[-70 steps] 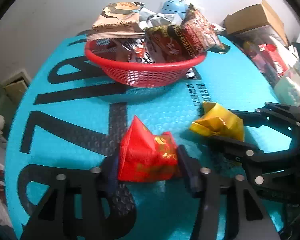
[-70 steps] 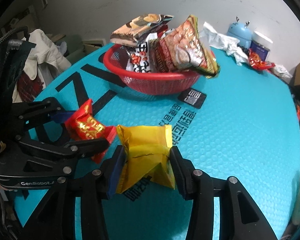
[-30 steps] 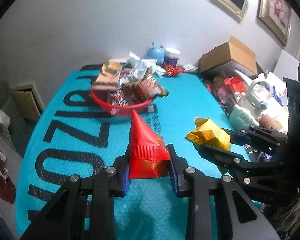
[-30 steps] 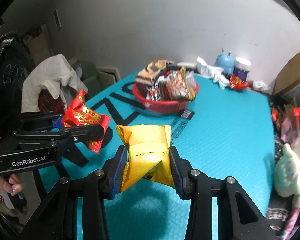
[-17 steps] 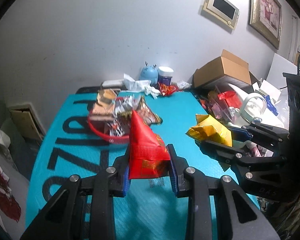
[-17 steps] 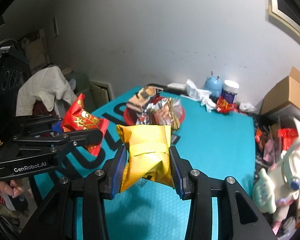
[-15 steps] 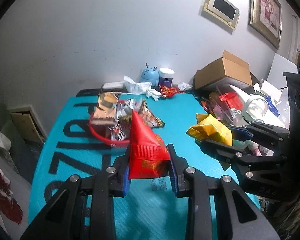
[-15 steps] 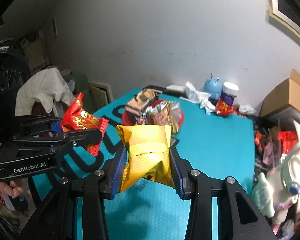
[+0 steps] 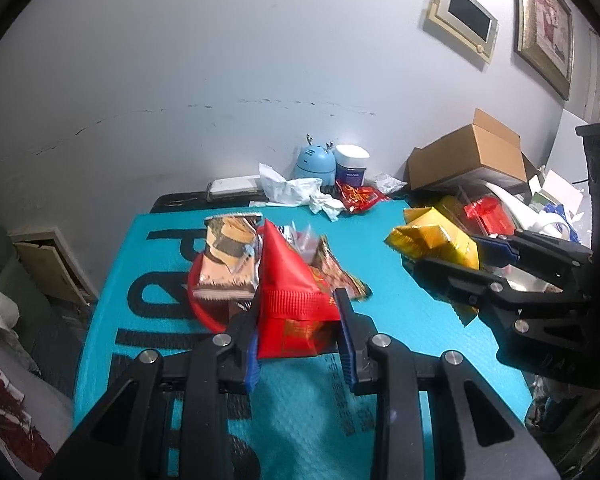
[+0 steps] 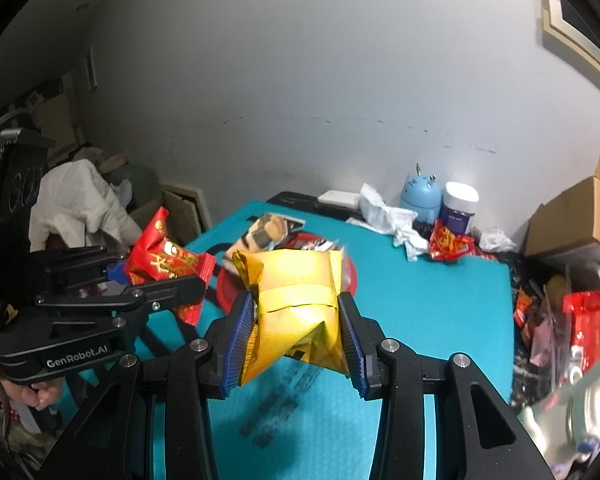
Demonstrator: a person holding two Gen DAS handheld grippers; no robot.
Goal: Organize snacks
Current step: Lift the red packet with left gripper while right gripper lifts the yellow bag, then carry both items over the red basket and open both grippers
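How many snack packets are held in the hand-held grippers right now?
2. A red packet is clamped in the left hand-held gripper, and a yellow packet in the right hand-held gripper. Both are up off the table, short of the basket.

Red snack packet [image 9: 290, 300]: puffed, clamped upright, held above the bench. Yellow snack packet [image 10: 296, 304]: crumpled foil, likewise clamped aloft. Red basket [image 9: 204, 308]: heaped with assorted packets.

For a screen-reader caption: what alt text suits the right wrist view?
The right claw grips a yellow snack packet above a teal table. Left of it, the left claw holds a red packet; a red basket of snacks sits behind.
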